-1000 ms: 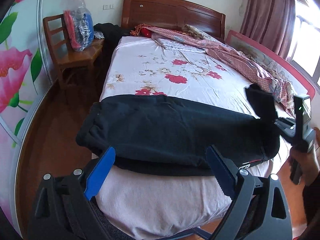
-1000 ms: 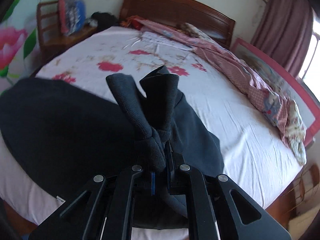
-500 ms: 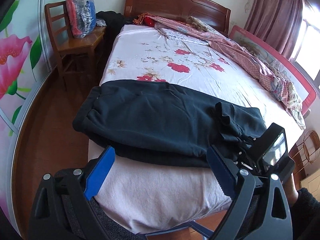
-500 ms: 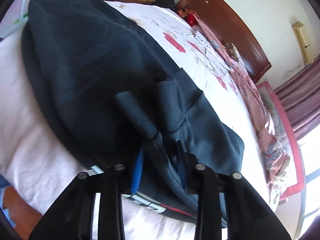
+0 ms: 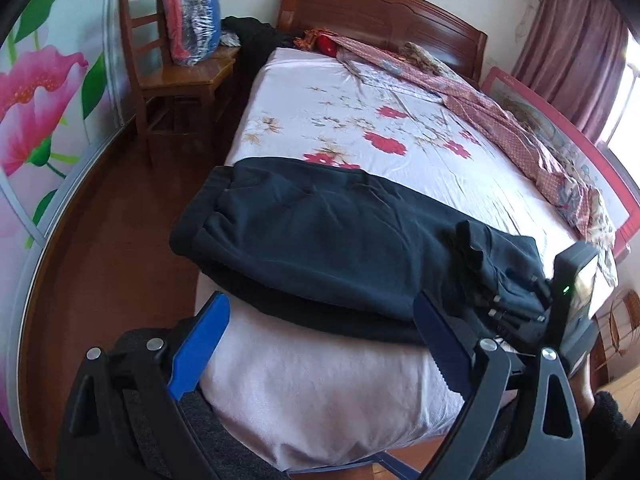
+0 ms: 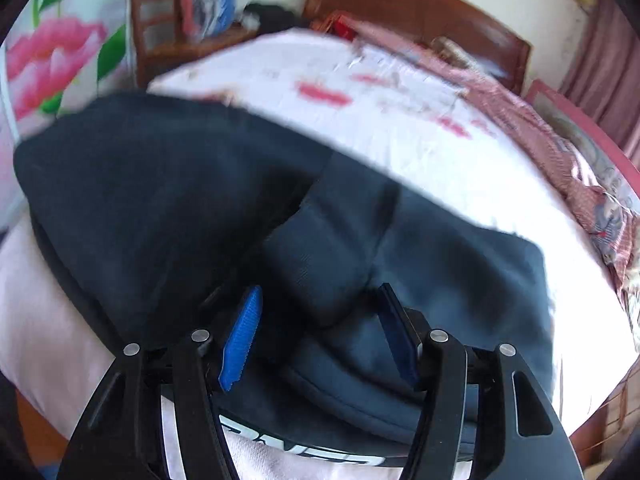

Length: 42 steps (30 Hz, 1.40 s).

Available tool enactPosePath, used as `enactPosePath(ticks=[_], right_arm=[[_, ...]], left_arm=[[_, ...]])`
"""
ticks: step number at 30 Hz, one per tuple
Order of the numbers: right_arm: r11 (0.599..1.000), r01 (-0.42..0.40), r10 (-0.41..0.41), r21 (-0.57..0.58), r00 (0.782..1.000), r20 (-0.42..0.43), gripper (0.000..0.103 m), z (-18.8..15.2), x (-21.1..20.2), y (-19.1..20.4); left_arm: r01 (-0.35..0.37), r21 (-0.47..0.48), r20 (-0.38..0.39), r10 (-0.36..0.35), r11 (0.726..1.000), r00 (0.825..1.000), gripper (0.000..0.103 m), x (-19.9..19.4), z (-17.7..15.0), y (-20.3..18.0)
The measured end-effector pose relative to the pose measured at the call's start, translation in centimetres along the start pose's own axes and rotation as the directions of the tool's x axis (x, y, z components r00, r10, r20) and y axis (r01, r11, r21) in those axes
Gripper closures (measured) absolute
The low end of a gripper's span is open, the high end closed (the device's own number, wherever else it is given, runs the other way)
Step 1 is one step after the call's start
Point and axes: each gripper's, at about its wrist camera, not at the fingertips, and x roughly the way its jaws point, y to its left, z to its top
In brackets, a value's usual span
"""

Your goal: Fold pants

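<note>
Showing black angular frames on left gripper point(image 5: 318, 354) and right gripper point(image 6: 320, 336), each carrying ridged blue pads point(image 6: 242, 336), silver round screws, triangular cutouts; wearing a dark fuzzy sleeve point(image 5: 610, 420).

You have a pair of dark navy, thick fleece-like pants point(image 5: 328, 248) lying folded across the near end of the bed, stretched from the bed's left edge toward its right side. The two legs are stacked, so you see an upper layer resting on a darker lower layer that peeks out along the near edge. The ribbed band end hangs slightly over the left edge of the mattress. At the right end, the cuffs point(image 6: 320, 252) are doubled back on top of the fabric, forming a small raised flap. White lettering shows on the near edge of the cloth in your right wrist view.
</note>
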Motion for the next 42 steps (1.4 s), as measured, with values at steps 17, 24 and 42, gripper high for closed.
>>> enactPosePath(ticks=[17,24,42], right_arm=[[0.966,-0.162,0.147,0.201,0.985,0.092,0.044,-3.2,-9.6,0.2],[0.971,-0.182,0.174,0.153,0.983,0.063,0.044,-3.1,-7.5,1.6],[0.956,-0.233,0.228,0.181,0.973,0.046,0.044,-3.2,-6.9,1.9]], left_arm=[[0.205,-0.694,-0.001,-0.286,0.690,0.958,0.005,12.0,-1.1,18.2],[0.300,-0.782,0.078,-0.392,0.546,0.917,0.012,15.6,-1.6,18.7],[0.324,-0.767,0.120,-0.372,0.554,0.920,0.082,16.0,-1.0,18.2]])
